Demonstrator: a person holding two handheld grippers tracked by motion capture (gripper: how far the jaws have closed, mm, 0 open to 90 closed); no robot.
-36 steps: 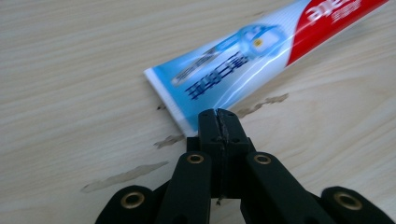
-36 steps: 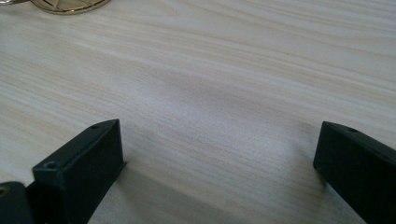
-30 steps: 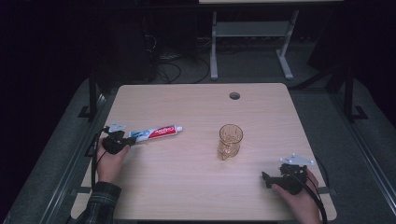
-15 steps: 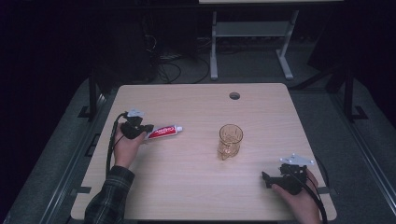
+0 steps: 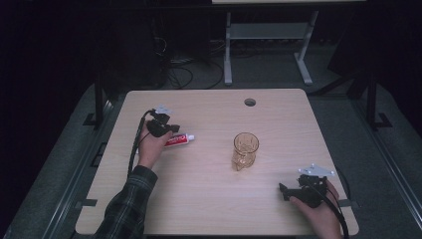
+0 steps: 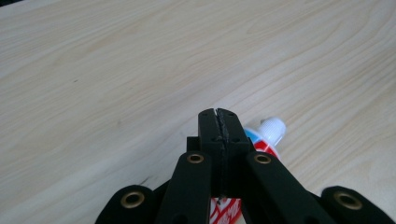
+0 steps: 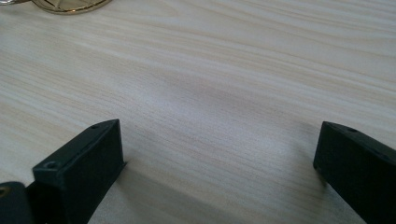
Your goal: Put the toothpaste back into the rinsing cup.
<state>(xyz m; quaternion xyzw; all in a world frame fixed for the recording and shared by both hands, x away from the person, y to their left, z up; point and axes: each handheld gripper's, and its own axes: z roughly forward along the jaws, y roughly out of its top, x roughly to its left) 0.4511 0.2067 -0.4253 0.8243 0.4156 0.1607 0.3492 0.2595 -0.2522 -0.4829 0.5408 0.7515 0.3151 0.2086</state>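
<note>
A red, white and blue toothpaste tube point(image 5: 181, 140) lies on the left half of the light wooden table point(image 5: 209, 199), its white cap point(image 6: 272, 128) pointing right. My left gripper point(image 5: 171, 129) hovers right over the tube. In the left gripper view its jaws point(image 6: 218, 112) are pressed together with nothing visible between them, and the tube lies beneath them. An amber patterned glass point(image 5: 246, 149) stands upright near the middle. At the front right my right gripper point(image 5: 282, 189) rests low and open point(image 7: 217, 128), bare wood between its jaws. The glass's base point(image 7: 70, 4) is far ahead of it.
A round cable hole point(image 5: 250, 102) sits near the table's far edge. Behind the table stand a metal frame point(image 5: 268, 40) and tangled cables point(image 5: 184, 69) on the dark floor. Bare wood stretches between the glass and both grippers.
My left gripper has travelled away from the person and to the right, from the tube's left end to above its middle. The tube, the glass and the right gripper have stayed put.
</note>
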